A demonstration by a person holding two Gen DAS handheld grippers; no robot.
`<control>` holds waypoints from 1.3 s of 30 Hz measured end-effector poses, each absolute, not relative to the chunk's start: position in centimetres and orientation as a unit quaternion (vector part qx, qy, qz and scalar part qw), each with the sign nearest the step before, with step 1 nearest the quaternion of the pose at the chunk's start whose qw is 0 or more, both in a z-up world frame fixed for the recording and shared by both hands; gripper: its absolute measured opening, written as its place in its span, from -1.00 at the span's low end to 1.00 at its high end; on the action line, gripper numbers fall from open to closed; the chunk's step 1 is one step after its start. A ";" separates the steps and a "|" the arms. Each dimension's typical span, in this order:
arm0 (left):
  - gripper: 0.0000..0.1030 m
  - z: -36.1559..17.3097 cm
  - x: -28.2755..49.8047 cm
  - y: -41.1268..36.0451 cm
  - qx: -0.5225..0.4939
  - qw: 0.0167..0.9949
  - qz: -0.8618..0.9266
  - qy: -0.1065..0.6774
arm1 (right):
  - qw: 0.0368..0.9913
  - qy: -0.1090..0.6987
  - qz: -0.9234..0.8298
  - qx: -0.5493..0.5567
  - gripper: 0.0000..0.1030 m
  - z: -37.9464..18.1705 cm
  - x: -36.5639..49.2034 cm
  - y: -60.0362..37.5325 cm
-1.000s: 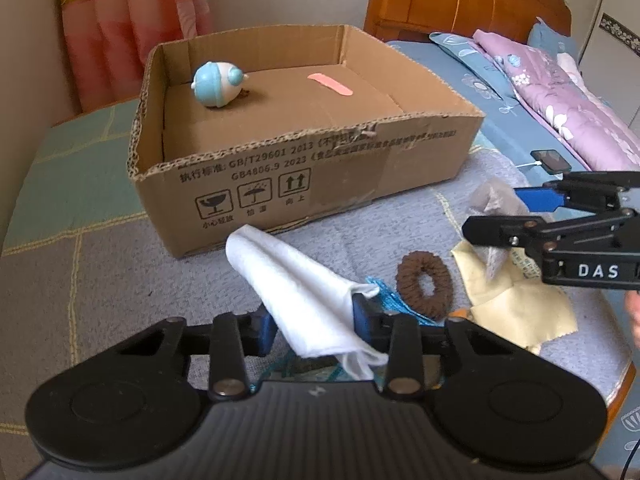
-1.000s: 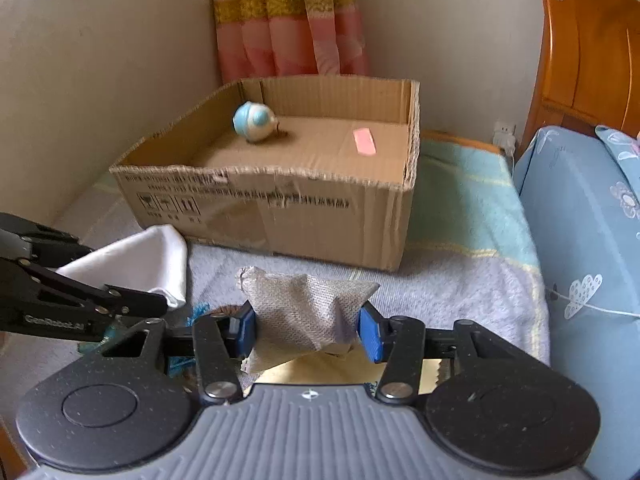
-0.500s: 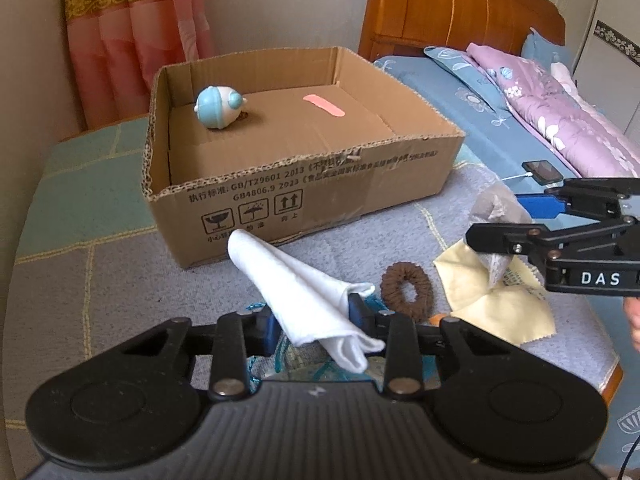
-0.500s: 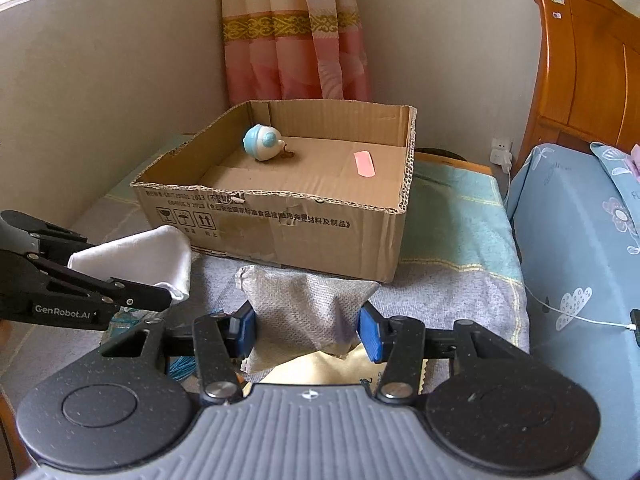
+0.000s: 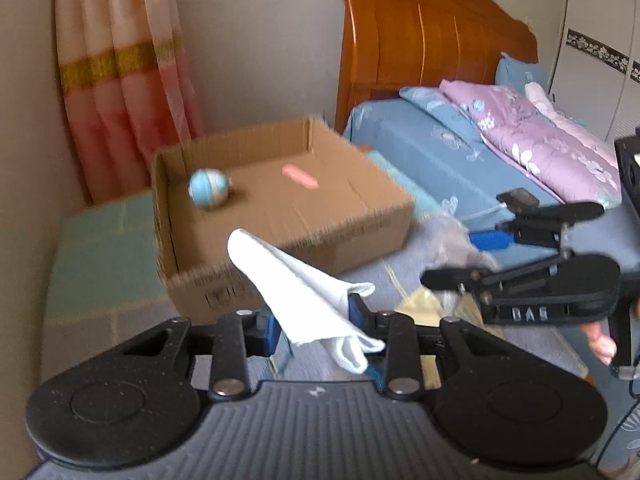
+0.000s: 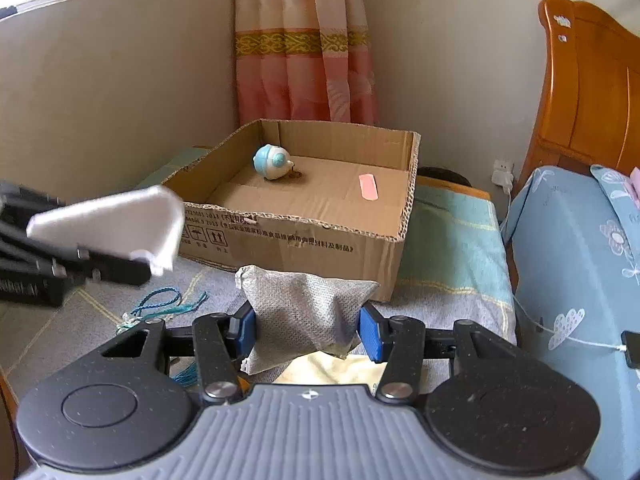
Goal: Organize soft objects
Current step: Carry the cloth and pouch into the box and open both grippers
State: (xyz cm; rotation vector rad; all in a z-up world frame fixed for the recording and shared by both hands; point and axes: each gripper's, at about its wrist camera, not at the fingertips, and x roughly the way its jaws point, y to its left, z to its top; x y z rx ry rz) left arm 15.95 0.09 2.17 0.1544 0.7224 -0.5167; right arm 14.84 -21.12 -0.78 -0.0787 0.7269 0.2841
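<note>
Both grippers risen since earlier frames. Left gripper (image 5: 311,322) fingers pinched on folded white cloth (image 5: 296,280), now airborne before the cardboard box (image 6: 320,216). Right gripper (image 6: 306,330) fingers clamp grey fabric pouch (image 6: 304,312), clear of yellow cloth (image 6: 332,368). Blue-white toy (image 6: 272,161) inside box.

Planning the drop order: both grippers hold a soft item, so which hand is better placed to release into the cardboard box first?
Probably the left. The left gripper, shut on the white cloth, has it raised near the cardboard box rim. The right gripper holds the grey pouch lower, before the front wall.
</note>
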 end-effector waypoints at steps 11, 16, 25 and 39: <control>-0.37 3.3 22.6 -0.7 0.082 0.914 -0.222 0.330 | 0.932 0.322 0.151 -0.067 0.08 1.7 15.6 -20.7; -0.36 2.6 25.0 -1.0 0.079 0.918 -0.203 0.333 | 0.935 0.312 0.150 -0.074 0.08 2.4 16.2 -20.6; 0.99 1.8 25.4 -0.6 0.079 0.933 -0.166 0.310 | 0.934 0.316 0.145 -0.082 0.08 2.3 16.2 -20.6; 0.99 1.9 20.5 1.0 0.057 0.934 -0.119 0.332 | 0.931 0.318 0.149 -0.094 0.08 2.5 17.2 -20.1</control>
